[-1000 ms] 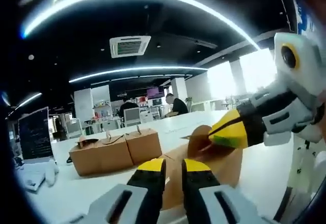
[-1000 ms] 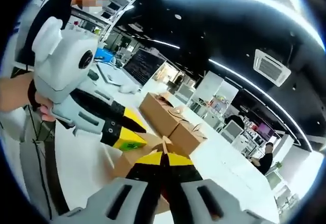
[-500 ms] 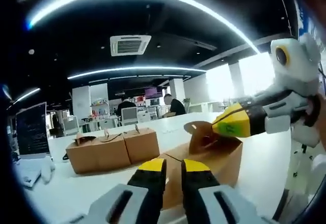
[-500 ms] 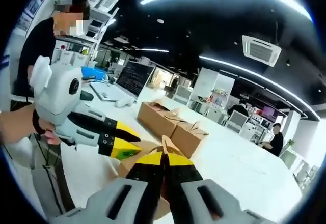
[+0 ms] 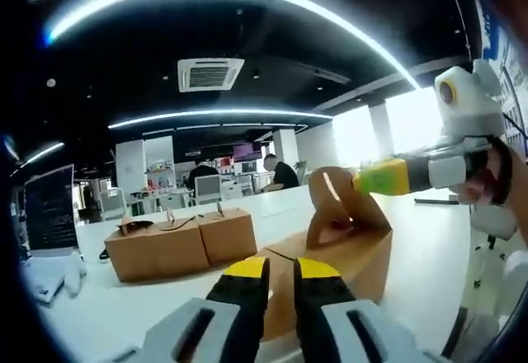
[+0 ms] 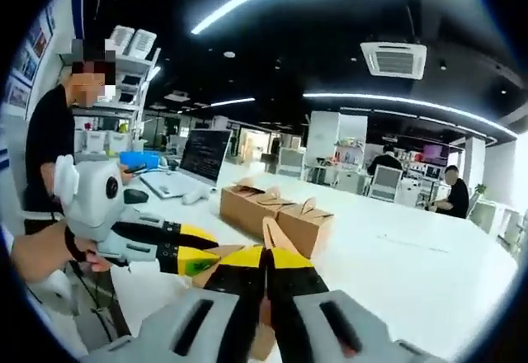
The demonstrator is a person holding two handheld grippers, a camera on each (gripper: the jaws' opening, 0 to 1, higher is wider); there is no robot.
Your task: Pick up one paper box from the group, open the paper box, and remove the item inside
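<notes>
Left gripper view: we see the left gripper [image 5: 282,274] rising from the bottom, its yellow-tipped jaws set against the near edge of the paper box [image 5: 346,256]; only a narrow gap shows between them, and we cannot tell whether they pinch the cardboard.
Paper box: brown, resting on the white desk [image 5: 124,297], right of centre, just beyond the left jaws.
Flap: the box's rounded top flap [image 5: 338,206] stands lifted above the box.
Right gripper: we see the right gripper [image 5: 363,183] coming in from the right, held in a hand [image 5: 499,181], jaws closed on the flap's upper edge.
Right gripper view: the right gripper [image 6: 264,260] shows jaws pressed together with a thin brown flap [image 6: 272,235] between them; the left gripper [image 6: 205,257] lies at the left, touching the box.
Group: two more brown boxes [image 5: 186,239] sit side by side farther back on the desk, well apart from the held one; in the right gripper view they [image 6: 276,210] lie beyond the jaws.
Surroundings: a dark monitor [image 6: 205,155] and a person [image 6: 54,148] stand at the left.
</notes>
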